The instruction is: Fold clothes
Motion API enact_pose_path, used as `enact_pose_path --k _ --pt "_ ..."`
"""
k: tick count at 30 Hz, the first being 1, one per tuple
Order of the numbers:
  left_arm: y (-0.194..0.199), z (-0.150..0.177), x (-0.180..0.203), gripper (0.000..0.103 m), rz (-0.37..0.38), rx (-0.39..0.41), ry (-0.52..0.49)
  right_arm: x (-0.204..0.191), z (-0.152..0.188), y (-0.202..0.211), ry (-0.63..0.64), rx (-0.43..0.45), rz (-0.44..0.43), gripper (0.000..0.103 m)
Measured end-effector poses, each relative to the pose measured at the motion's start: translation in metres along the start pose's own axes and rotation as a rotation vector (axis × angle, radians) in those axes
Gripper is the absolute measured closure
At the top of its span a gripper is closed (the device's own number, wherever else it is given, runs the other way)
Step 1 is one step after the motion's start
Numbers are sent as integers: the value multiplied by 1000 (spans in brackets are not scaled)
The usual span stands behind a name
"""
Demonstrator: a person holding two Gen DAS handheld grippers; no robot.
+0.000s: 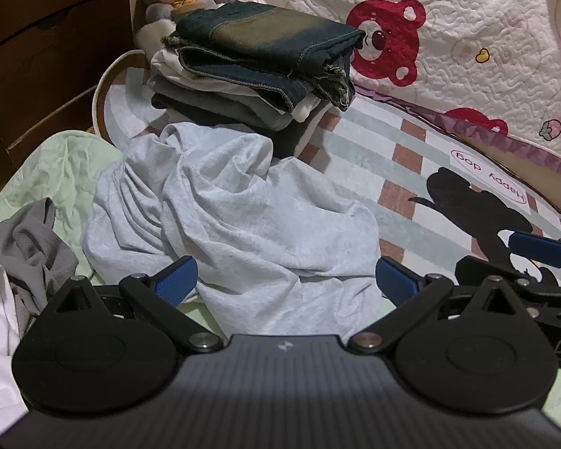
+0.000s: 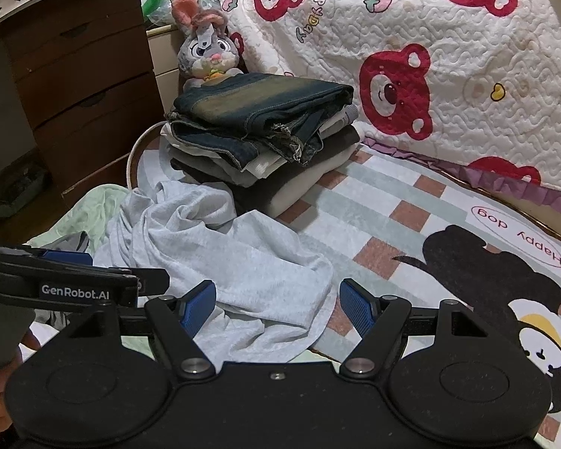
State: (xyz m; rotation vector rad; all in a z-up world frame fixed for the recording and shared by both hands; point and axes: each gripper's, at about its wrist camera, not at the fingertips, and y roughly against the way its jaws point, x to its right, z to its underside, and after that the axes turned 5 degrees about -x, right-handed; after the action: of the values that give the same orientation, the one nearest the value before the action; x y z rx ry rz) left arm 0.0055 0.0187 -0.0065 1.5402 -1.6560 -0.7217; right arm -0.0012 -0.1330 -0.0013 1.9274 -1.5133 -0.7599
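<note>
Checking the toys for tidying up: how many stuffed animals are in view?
1. A grey plush bunny sits behind the stack of folded clothes, leaning against the bear-print quilt. The stack hides its lower body; others may be hidden.

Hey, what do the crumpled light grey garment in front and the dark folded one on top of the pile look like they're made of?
The crumpled light grey garment looks like soft cotton jersey: matte, heathered, falling in loose rounded folds. The dark folded garment topping the pile looks like denim: stiff folds, pale contrast stitching, frayed raw edges, a faded yellowish wash. Exact fibre content can't be told.
</note>
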Motion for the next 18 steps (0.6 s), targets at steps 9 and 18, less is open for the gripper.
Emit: enact_pose_path --k 9,18 --pt "-3 0 -1 0 -5 -10 4 0 1 -1 1 -6 3 26" --pt "-5 1 -2 0 -13 -16 10 0 1 -2 -1 -13 -1 25"
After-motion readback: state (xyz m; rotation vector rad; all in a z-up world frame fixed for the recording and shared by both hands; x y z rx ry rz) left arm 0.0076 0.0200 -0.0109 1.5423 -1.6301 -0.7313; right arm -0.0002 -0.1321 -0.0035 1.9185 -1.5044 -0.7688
